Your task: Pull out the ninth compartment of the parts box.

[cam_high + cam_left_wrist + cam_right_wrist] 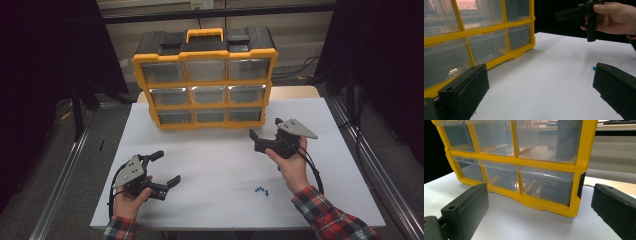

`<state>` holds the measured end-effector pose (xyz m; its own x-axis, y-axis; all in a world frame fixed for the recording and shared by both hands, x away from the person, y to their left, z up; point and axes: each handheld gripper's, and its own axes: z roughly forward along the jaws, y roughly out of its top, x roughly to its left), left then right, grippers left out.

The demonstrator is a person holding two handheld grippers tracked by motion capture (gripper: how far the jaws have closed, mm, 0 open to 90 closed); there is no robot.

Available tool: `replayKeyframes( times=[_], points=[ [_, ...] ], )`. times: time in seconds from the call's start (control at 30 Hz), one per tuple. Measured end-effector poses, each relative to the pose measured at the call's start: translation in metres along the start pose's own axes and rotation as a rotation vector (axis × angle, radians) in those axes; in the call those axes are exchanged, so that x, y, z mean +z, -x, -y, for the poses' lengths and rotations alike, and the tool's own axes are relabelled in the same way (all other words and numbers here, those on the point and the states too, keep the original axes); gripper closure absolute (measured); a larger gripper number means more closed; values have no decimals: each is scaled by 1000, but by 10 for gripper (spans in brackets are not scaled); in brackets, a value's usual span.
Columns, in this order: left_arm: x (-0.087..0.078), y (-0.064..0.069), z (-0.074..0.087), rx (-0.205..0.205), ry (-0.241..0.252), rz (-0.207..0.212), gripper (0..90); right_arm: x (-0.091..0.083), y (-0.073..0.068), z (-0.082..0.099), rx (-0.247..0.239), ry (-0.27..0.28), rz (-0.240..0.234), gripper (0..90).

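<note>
1. The yellow plastic organiser with clear drawers and a black lid (pixel 205 82) stands upright at the far edge of the white tabletop (pixel 220 165), its nine drawer fronts facing the person — three rows of three, all pushed in.
2. The right gripper (pixel 265 129) is held above the table just in front of the organiser's lower right corner, jaws spread wide with nothing between them. In the right gripper view the bottom right drawer (pixel 545 183) sits straight ahead between the two jaws, close but not touched.
3. The left gripper (pixel 167 167) is low over the near left part of the table, well apart from the organiser; its jaws are also spread and empty.
4. A few small blue pieces (pixel 261 190) lie on the tabletop near the front, between the two hands and closer to the right forearm in its red plaid sleeve (pixel 330 215).
5. In the left gripper view one blue piece (pixel 594 67) peeks out beside the right-hand jaw.
</note>
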<state>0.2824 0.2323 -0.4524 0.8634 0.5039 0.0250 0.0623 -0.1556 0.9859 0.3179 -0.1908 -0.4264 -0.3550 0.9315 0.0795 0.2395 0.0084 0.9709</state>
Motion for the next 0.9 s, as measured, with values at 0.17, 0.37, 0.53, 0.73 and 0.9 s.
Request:
replayKeyframes(
  times=[0.17,0.37,0.53,0.73,0.9],
  points=[
    [0,0,0,-11,5,-4,2,6,-1,0,-2,5,7,9],
    [0,0,0,-8,6,-4,2,11,-4,-1,-14,5,2,9],
    [0,0,0,-3,2,-2,2,15,-6,-1,-17,3,7,10],
    [1,0,0,-5,6,-2,2,22,-7,-3,1,14,22,13],
    [0,0,0,-7,3,-2,2,28,-8,-4,-4,20,39,12]
  ],
)
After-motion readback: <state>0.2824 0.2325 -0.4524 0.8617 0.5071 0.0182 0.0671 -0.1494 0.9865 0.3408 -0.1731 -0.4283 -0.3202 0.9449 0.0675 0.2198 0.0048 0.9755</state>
